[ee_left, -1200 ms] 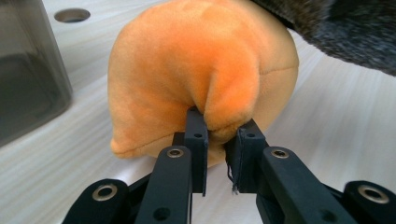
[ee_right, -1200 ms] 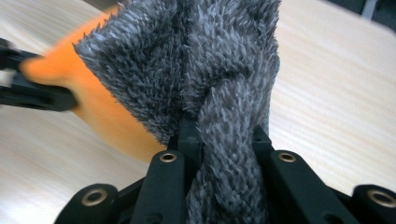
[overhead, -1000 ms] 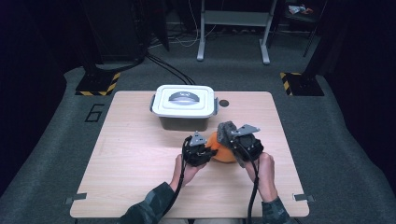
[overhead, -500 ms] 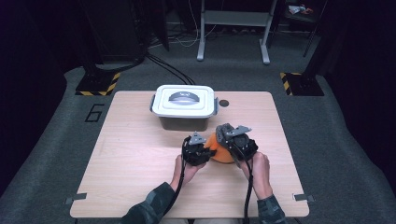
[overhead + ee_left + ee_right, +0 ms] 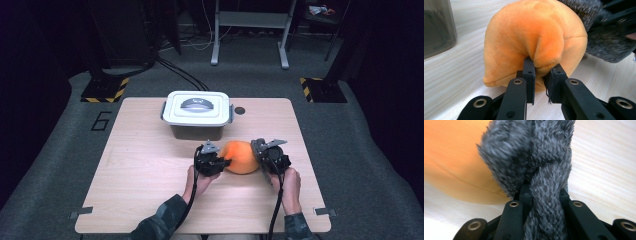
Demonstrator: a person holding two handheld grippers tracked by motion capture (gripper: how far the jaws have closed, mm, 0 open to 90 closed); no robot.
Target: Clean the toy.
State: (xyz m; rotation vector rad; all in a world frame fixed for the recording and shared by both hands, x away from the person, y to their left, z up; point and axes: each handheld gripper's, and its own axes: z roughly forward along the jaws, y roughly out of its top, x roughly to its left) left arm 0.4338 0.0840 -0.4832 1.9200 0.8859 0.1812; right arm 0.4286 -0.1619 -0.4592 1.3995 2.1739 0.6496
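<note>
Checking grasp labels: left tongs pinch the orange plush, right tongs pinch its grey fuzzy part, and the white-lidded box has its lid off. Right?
Not quite: the white-lidded box has its lid on, as the high view shows. The rest holds: left tongs pinch the orange plush, right tongs pinch its grey fuzzy part.

Before us we have a pale wooden table (image 5: 150, 165) standing on grey carpet (image 5: 55, 165). Toward its far edge we see a lidded plastic box (image 5: 198, 114), its white lid (image 5: 198, 106) clipped on, with a grey handle (image 5: 198, 104) lying flat in the middle; the tub below is dark and see-through, and its wall (image 5: 437, 27) shows at the left in the left gripper view. Just right of the box we see a small dark round hole (image 5: 240, 110) in the tabletop. Beyond the table stand a metal frame (image 5: 249, 30), black cables (image 5: 180, 75) and two yellow-and-black striped blocks (image 5: 105, 90). We read a number six (image 5: 101, 121) on the carpet.
</note>
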